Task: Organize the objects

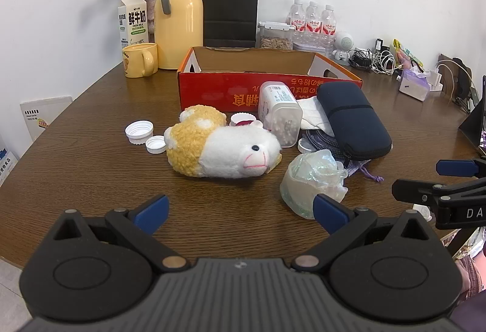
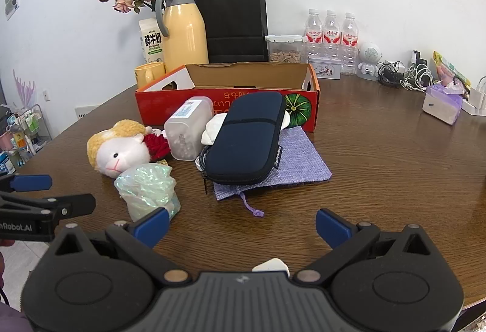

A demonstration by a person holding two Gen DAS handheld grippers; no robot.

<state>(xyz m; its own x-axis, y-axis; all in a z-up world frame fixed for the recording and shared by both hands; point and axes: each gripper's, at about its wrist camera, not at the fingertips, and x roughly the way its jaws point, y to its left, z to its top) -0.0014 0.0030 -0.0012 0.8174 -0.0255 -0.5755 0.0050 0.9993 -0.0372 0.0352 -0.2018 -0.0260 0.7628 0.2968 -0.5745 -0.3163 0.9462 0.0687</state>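
Both grippers hung above the near edge of the table point(image 1: 91, 125), tilted downward; left gripper point(image 1: 241, 215) had its jaws spread wide with nothing between them; right gripper point(image 2: 243, 224) likewise stood fully apart and empty, bare wood under it. Landmark: the red box point(image 1: 212, 88), open-topped, standing mid-table; from these views its inside looked empty, though the floor was only partly visible. Clutter lay in front of the box, on its near side: plush toy point(image 1: 224, 149) on its side, nearest the left end of the box front; two white caps point(image 1: 139, 131) just left of the plush; clear jar point(image 1: 279, 113) lying down, its top close to the box front, touching or nearly touching the plush; dark pouch point(image 2: 249, 137) right of the jar, leaning over a white cloth point(image 2: 212, 126) and resting on a purple bag point(image 2: 297, 158); crumpled film bundle point(image 2: 145, 189) furthest forward of the box, just in front of the plush and just beside the right gripper's left fingertip in the right wrist view. Behind the box: yellow jug point(image 1: 179, 28), black bag point(image 1: 231, 3), milk carton point(image 1: 135, 19), mug point(image 1: 141, 60) at the box's left rear corner, three bottles point(image 2: 331, 34) to the right rear; tissue pack point(image 2: 443, 104) well right of the box.
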